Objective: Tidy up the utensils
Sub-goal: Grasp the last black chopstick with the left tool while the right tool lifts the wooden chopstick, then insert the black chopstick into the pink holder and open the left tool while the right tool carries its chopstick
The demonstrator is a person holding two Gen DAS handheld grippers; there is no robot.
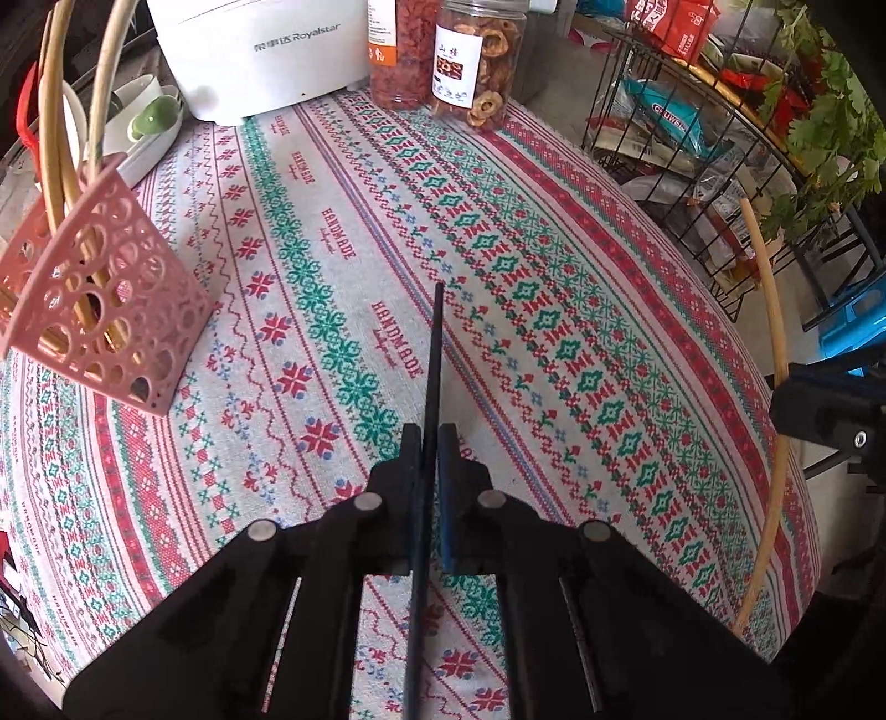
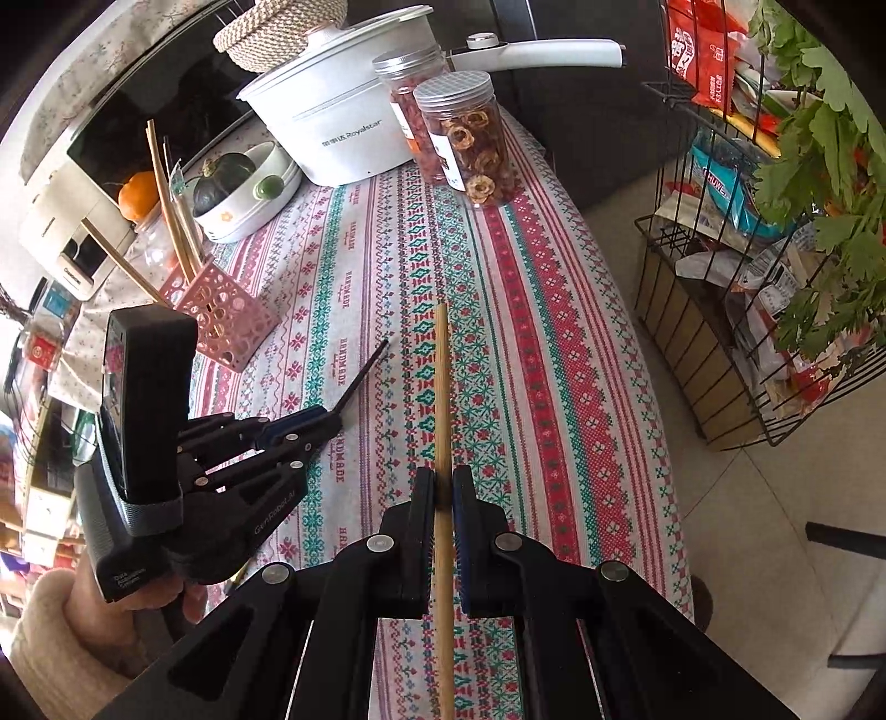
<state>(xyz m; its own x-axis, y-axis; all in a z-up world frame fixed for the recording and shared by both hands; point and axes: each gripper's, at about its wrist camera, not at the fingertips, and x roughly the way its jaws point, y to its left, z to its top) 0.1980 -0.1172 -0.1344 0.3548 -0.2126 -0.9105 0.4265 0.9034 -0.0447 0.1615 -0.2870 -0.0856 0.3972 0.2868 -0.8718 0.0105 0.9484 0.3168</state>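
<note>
My left gripper (image 1: 429, 437) is shut on a black chopstick (image 1: 434, 354) that points forward above the patterned tablecloth. My right gripper (image 2: 443, 482) is shut on a wooden chopstick (image 2: 441, 387), also pointing forward over the table. The pink perforated utensil holder (image 1: 105, 299) stands at the left with several wooden chopsticks (image 1: 55, 138) in it; it also shows in the right wrist view (image 2: 221, 315). The left gripper (image 2: 326, 418) with its black chopstick (image 2: 362, 371) shows in the right wrist view, a short way right of the holder. The right gripper's wooden chopstick (image 1: 769, 387) shows at the right edge of the left wrist view.
A white Royalstar pot (image 1: 260, 50) and two jars of dried fruit (image 1: 476, 61) stand at the table's back. A white dish (image 2: 243, 194) with a squash sits behind the holder. A wire rack of snack packets (image 2: 736, 266) and greens stands right of the table.
</note>
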